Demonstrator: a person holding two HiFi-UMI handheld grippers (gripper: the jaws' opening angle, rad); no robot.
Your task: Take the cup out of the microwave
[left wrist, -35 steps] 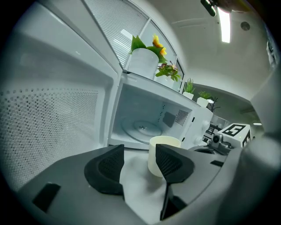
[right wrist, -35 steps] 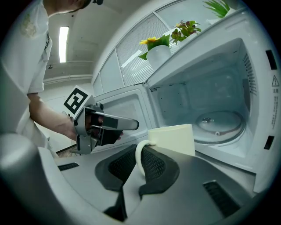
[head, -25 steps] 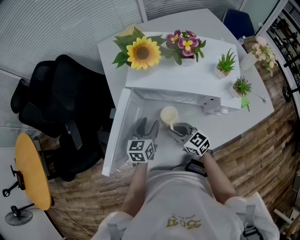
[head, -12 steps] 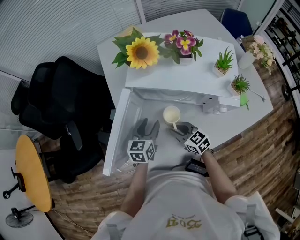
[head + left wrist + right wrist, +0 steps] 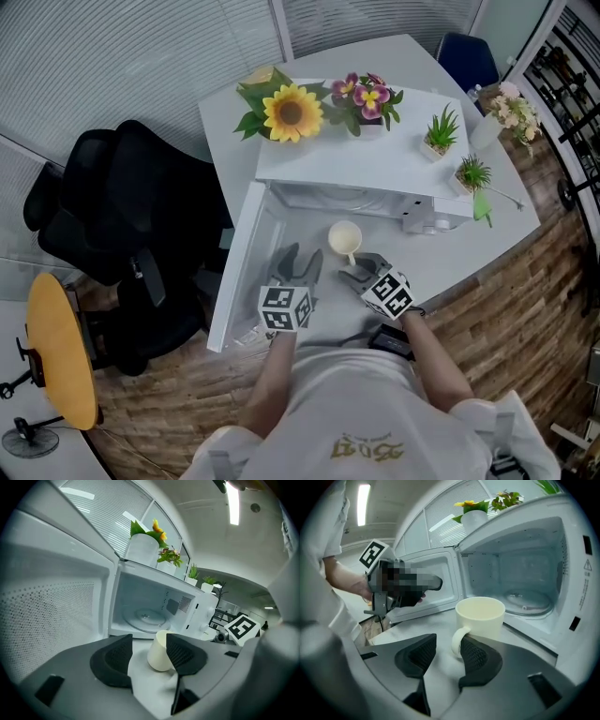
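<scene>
The cream cup stands upright on the white table in front of the open microwave, outside its cavity. My right gripper is just behind the cup and its jaws are opening. The cup's handle lies between them, beside the right pad, and the left pad stands well off it. In the right gripper view the cup fills the middle, past the right gripper. My left gripper is open and holds nothing. In the left gripper view, the cup is seen just beyond the left gripper.
The microwave door hangs open to the left, close to my left gripper. The glass turntable inside is bare. Potted flowers and small plants stand on top of the microwave. A black office chair is left of the table.
The right gripper's jaws have spread apart and let go of the cup's handle. The cup has come a little nearer and lower. The left gripper has stayed put.
</scene>
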